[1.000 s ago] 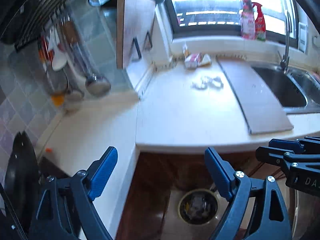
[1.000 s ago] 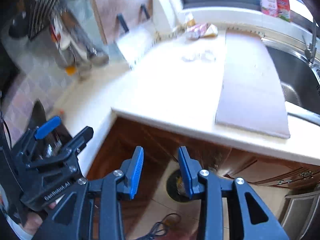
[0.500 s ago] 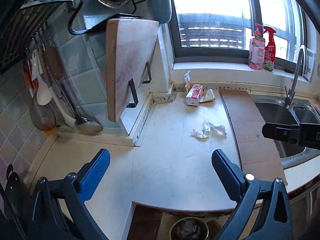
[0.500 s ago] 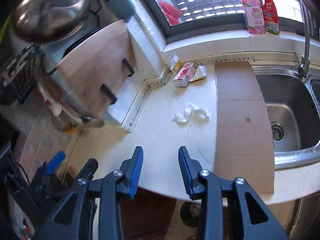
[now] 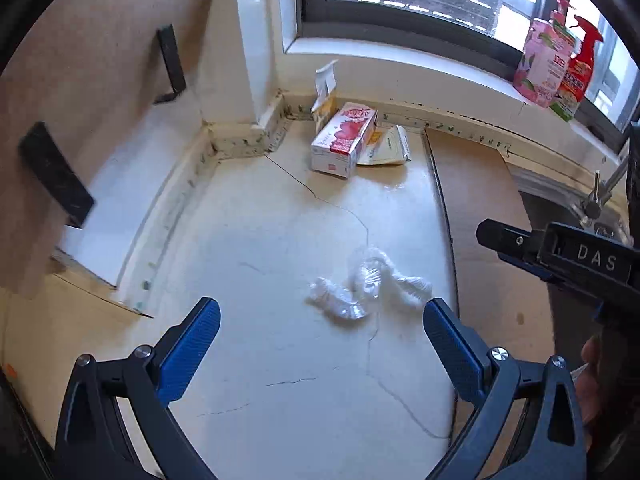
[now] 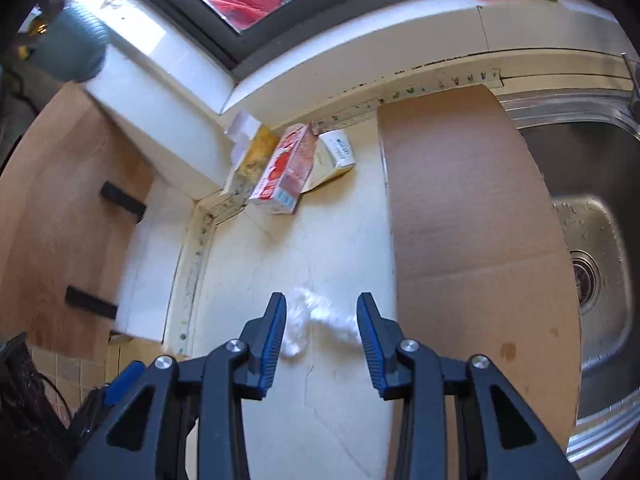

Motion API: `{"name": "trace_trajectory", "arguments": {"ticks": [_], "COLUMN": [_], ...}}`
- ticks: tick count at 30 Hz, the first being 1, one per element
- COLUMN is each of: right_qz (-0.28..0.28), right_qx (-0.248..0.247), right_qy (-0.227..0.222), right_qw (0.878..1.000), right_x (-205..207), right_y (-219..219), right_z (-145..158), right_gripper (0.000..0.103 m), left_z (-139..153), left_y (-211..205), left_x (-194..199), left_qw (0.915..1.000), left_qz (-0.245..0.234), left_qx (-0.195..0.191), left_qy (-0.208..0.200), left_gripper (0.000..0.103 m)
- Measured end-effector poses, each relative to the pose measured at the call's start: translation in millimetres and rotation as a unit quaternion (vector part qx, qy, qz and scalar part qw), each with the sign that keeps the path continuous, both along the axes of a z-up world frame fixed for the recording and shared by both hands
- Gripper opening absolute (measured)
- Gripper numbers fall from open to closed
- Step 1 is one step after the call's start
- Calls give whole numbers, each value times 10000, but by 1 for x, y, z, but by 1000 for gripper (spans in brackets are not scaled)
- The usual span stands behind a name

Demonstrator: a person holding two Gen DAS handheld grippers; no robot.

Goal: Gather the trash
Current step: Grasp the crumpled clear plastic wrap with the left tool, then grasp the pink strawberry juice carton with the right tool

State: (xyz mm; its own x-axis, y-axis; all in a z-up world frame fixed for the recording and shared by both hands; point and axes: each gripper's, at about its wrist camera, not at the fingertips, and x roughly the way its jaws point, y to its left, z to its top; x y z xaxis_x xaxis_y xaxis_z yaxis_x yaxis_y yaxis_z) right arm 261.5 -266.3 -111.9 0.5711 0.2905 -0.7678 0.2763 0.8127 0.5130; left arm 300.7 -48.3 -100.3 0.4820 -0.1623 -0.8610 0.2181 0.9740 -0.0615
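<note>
A crumpled clear plastic wrap [image 5: 360,284] lies on the cream countertop [image 5: 280,360]. My left gripper [image 5: 320,312] hovers just short of it, wide open and holding nothing. My right gripper [image 6: 322,308] is partly open, and the wrap [image 6: 316,316] shows through the gap between its blue pads; I see no pad pressing on it. One of the right gripper's fingers [image 5: 504,240] reaches in from the right of the left wrist view. In the back corner lie a red-and-white carton [image 5: 344,138], a pale yellow packet [image 5: 386,146] and a torn wrapper [image 5: 325,96].
A flat cardboard sheet [image 6: 468,240] lies right of the wrap, with the steel sink [image 6: 592,240] beyond it. A wooden board [image 5: 80,100] leans against the wall on the left. Two pink and red bottles [image 5: 548,64] stand on the windowsill.
Both grippers came forward from over the floor and the bin, past the counter's edge, to just above the plastic wrap. The left jaws widened a little. The right jaws kept their gap.
</note>
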Motion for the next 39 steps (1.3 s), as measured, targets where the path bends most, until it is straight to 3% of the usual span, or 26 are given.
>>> {"name": "trace_trajectory", "arguments": {"ticks": [3, 7, 13, 15, 16, 17, 18, 19, 22, 26, 30, 32, 34, 39], "right_qz": [-54, -34, 23, 46, 66, 91, 128, 180, 312, 528, 488, 440, 408, 401], "right_qx": [34, 48, 74, 74, 87, 91, 99, 131, 237, 859, 1385, 1629, 1726, 1751], "right_qy": [23, 88, 125, 126, 114, 112, 113, 101, 66, 119, 153, 142, 105, -60], "right_qw": [10000, 9999, 9999, 9999, 9999, 9999, 9998, 9997, 9992, 9948, 9890, 9856, 9841, 9837], "right_x": [13, 30, 42, 44, 45, 46, 47, 49, 55, 70, 87, 97, 107, 137], "right_y": [-9, -16, -20, -20, -20, -19, -18, -17, -12, -4, 2, 4, 6, 15], "right_z": [-9, -21, -30, -31, -32, -32, -33, -34, -36, -46, -57, -62, -65, -72], "right_gripper": [37, 37, 37, 37, 37, 37, 37, 37, 37, 37, 38, 46, 52, 52], "left_z": [-24, -48, -76, -84, -88, -92, -96, -98, -95, -75, -53, -43, -36, -25], "left_y": [-10, -29, -57, -60, -61, -60, -59, -57, -48, -26, 4, 20, 31, 56], "left_x": [30, 53, 64, 64, 65, 65, 66, 66, 62, 48, 37, 29, 22, 5], "left_qw": [9980, 9955, 9944, 9940, 9933, 9925, 9917, 9911, 9927, 9964, 9957, 9949, 9939, 9905], "left_qz": [135, 144, 90, 110, 121, 137, 152, 166, 275, 468, 766, 909, 1017, 1260], "left_qx": [-392, -482, 11, 148, 171, 152, 124, 66, 4, 159, 191, 172, 288, 525], "left_qy": [482, 803, 1057, 1081, 1134, 1203, 1273, 1322, 1172, 695, 479, 404, 322, 159], "left_gripper": [101, 101, 99, 88, 75, 54, 41, 22, 6, 5, 4, 4, 4, 4]}}
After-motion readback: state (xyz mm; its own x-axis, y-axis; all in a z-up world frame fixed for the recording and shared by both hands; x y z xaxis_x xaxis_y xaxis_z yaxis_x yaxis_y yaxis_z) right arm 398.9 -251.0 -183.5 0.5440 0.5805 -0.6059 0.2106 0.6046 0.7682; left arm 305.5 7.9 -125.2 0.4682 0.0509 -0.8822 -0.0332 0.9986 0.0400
